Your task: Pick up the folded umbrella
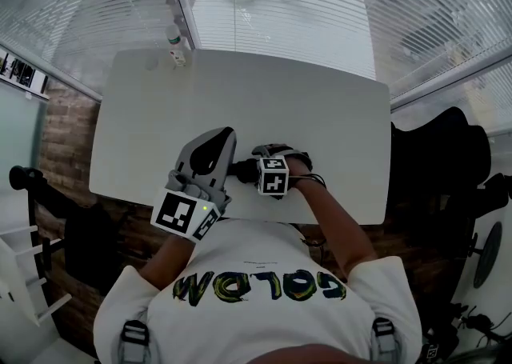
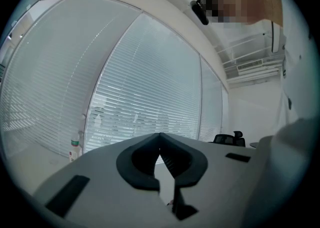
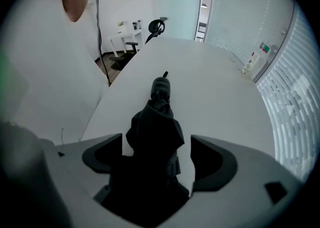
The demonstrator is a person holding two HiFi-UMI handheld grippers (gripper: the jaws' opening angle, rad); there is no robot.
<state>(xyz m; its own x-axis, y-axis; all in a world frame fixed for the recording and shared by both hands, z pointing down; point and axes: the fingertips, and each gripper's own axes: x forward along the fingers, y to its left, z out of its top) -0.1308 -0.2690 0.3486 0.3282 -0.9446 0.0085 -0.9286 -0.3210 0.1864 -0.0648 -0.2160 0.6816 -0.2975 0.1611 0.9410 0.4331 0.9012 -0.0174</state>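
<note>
The folded umbrella (image 3: 156,132) is black and lies on the white table (image 1: 264,106) near its front edge, handle end pointing away in the right gripper view. My right gripper (image 3: 157,156) points steeply down over it with jaws open on either side of the fabric; a strip of table shows between the umbrella and the right-hand jaw. In the head view only a dark bit of the umbrella (image 1: 240,168) shows beside that gripper's marker cube (image 1: 273,176). Just to its left, my left gripper (image 1: 222,137) is held level, shut on nothing, tips touching (image 2: 160,137).
A small bottle (image 1: 176,44) stands at the table's far left edge, by the blinds. A black office chair (image 1: 448,162) is off the table's right end. In the right gripper view, another chair (image 3: 157,25) and a small desk (image 3: 125,36) stand beyond the table.
</note>
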